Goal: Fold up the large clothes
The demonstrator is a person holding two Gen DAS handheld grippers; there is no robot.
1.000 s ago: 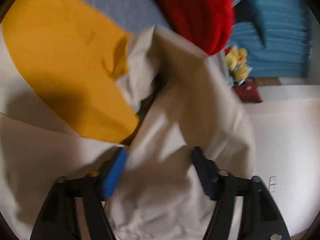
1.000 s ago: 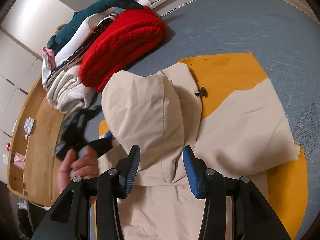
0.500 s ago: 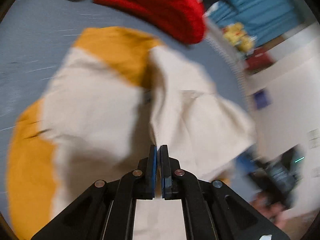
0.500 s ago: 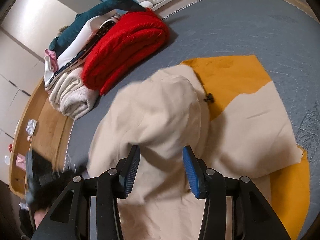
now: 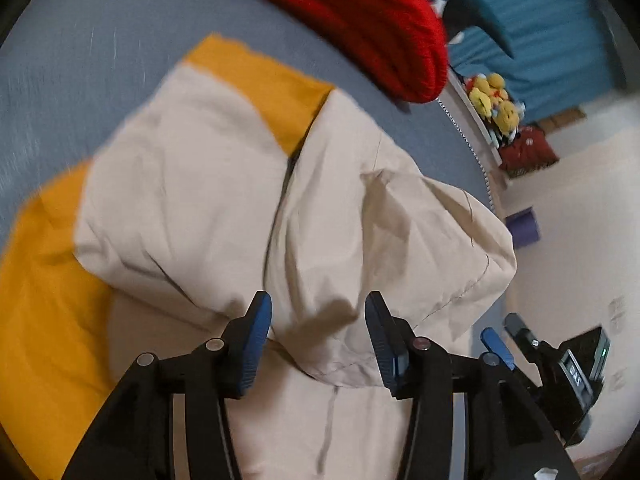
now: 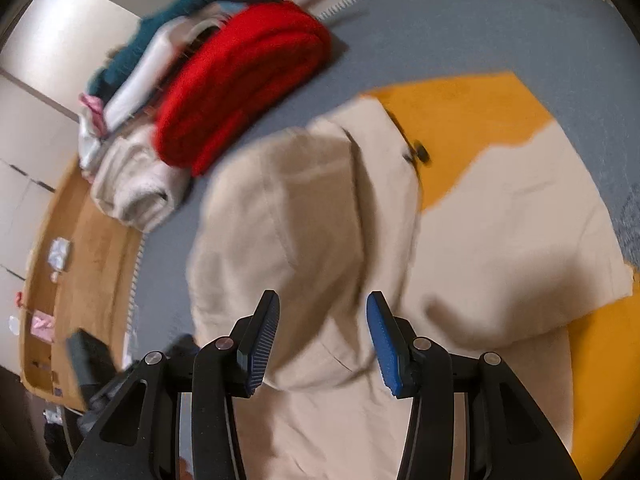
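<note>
Since a second ago: the hood (image 5: 420,248) of the beige-and-mustard jacket (image 5: 180,200) has been flipped down over the jacket's body, and the left gripper (image 5: 318,344), pinched tight half a second back, has let go and pulled away; its jaws are opening, cloth lying under the gap but not pressed by the pads. The right gripper (image 6: 322,344) has barely shifted.

Jacket lies part-folded on the grey-blue bed cover (image 6: 500,20), centre of both views, mustard panels at 11 and 8 o'clock in the left view. A red folded blanket (image 6: 240,80) sits at 11 o'clock in the right view, well apart from it.

Handling, as a judgement: light, thin woven shell, limp, creases readily, probably a bit slick. It will slump unless held at two points. Best holds: seamed hood rim, hem corners, or a doubled fold edge, where layers give the pads bite.

Pose: both grippers tilt down over the near edge of the jacket, side by side. Right gripper's jaws stand spread; hood fabric shows between them, though blur makes contact hard to judge; it seems unpinched.
</note>
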